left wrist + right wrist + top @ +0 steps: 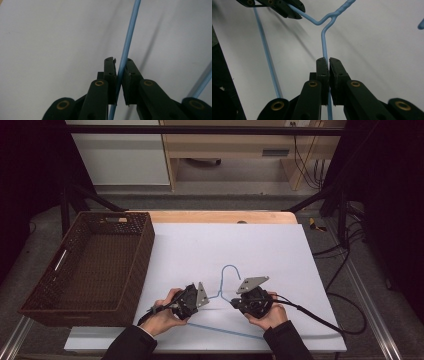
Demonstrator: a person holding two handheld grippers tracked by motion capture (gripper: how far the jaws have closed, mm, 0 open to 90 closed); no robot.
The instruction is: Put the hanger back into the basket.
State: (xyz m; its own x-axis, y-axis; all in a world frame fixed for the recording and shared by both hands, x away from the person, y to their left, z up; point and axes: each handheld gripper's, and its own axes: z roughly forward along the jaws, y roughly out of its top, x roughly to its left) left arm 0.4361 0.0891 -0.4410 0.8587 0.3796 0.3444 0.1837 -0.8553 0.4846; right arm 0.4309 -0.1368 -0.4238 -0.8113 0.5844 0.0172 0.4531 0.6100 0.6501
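The blue hanger lies near the table's front edge; left gripper and right gripper each clench 1 sloping shoulder wire, likely to lift it level

sleeves: dark | tongs: black, brass-coloured rivets | plates: grey, three-cornered | cables: black

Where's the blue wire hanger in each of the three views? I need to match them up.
High view: hanger lies low and centre on the white board, between both grippers.
Left gripper view: one wire arm runs up from between the fingers.
Right gripper view: wire rises from the fingers to the neck.
Shared landmark: the twisted neck below the hook.
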